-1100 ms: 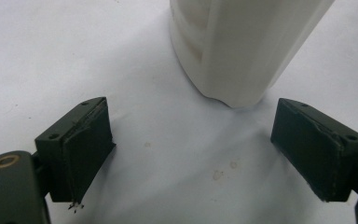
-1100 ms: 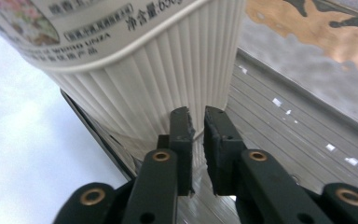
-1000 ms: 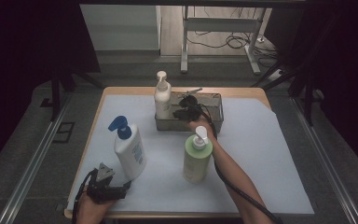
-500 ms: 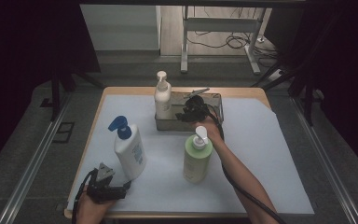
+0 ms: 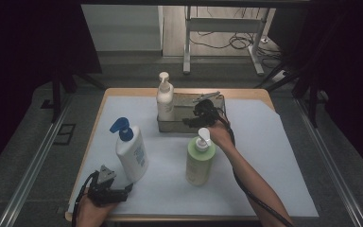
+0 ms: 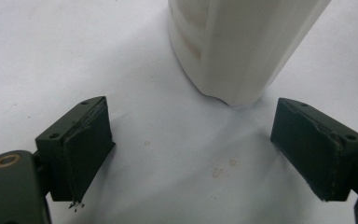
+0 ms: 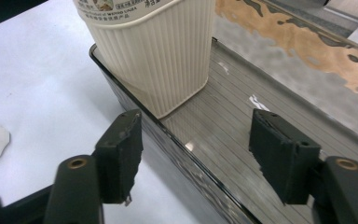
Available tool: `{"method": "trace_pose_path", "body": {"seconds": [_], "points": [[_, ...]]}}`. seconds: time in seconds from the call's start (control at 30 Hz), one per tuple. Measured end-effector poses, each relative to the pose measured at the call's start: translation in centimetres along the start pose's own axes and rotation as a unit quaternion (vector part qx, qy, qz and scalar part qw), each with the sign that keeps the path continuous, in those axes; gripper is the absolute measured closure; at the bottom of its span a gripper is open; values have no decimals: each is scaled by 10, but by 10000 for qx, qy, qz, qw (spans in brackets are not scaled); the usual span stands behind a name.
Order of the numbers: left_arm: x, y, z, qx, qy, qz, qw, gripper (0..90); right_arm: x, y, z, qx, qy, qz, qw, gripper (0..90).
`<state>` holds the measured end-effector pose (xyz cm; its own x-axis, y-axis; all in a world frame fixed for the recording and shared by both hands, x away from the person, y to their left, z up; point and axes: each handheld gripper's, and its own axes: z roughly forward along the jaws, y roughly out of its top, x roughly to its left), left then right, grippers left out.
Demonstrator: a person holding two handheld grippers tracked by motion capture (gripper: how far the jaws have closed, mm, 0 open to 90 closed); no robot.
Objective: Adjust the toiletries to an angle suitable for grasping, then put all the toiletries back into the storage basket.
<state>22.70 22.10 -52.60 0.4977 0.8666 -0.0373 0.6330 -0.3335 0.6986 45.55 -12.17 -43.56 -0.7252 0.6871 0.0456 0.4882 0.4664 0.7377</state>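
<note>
The white sheet (image 5: 264, 156) had bare room on its right half, w/ the metal tray (image 5: 217, 101) at the far edge holding the cream bottle (image 5: 165, 97) upright in its left end. The right gripper (image 5: 199, 113) hung over the tray's near rim, jaws just opened, nothing btwn them. The left gripper (image 5: 108, 189) sat at the near-left edge, jaws spread & empty, just beside the blue-capped bottle (image 5: 130, 151); the green bottle (image 5: 199, 158) stood mid-sheet.

Dark room, grey floor (image 5: 38, 156), metal stand (image 5: 222, 28), loose cables (image 5: 227, 43)
</note>
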Motion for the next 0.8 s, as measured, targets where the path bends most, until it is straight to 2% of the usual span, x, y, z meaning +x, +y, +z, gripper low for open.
{"method": "trace_pose_path", "body": {"seconds": [0.13,0.3,0.4,0.8], "points": [[0,0,0,-4,7,4,10000,122,0,-4,-7,-1,-25,-102,9999,290],[-1,-1,0,-27,28,4,10000,122,2,-9,-15,28,18,-93,10000,259],[-1,-1,0,-28,43,15,10000,122,1,-13,-20,-10,155,-136,9998,238],[-1,-1,0,-34,52,11,10000,121,-3,-30,-42,-33,55,-142,9999,157]]}}
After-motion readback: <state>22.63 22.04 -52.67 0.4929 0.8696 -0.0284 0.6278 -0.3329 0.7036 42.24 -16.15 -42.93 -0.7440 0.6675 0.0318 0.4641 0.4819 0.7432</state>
